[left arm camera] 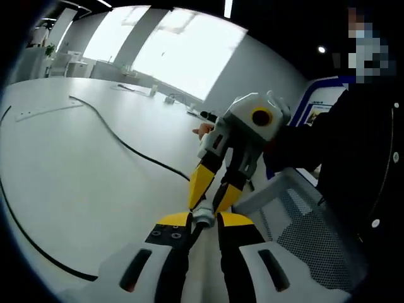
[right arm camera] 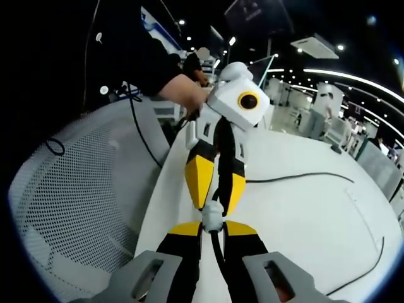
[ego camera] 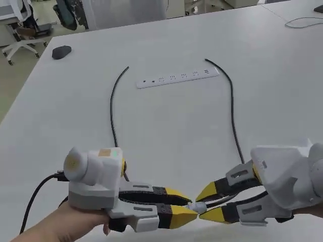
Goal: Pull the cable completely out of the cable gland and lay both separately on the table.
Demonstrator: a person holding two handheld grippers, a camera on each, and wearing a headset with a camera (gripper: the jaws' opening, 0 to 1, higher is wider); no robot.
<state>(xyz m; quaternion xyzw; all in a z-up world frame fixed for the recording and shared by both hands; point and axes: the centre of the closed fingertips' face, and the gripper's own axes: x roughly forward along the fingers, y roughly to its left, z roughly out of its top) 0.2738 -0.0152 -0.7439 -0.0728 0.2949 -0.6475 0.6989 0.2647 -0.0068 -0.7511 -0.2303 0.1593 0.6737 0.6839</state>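
Observation:
A small white-grey cable gland [ego camera: 198,206] hangs above the near table edge, threaded on a long black cable [ego camera: 232,111]. My left gripper [ego camera: 192,205] comes in from the left, its yellow tips closed tight on the cable right at the gland. Facing it from the right, my right gripper [ego camera: 203,207] is shut around the gland. The left gripper view has the gland [left arm camera: 202,216] at its jaw tips [left arm camera: 203,221], with the cable [left arm camera: 120,140] trailing over the table. The right gripper view has the gland [right arm camera: 213,216] at its own tips [right arm camera: 214,227]. Both cable ends lie far out on the table.
A white power strip [ego camera: 177,78] lies between the two cable ends at the far side of the white table [ego camera: 166,131]. A dark mouse [ego camera: 61,51] sits at the far left. A mesh chair [right arm camera: 82,189] stands just off the near edge.

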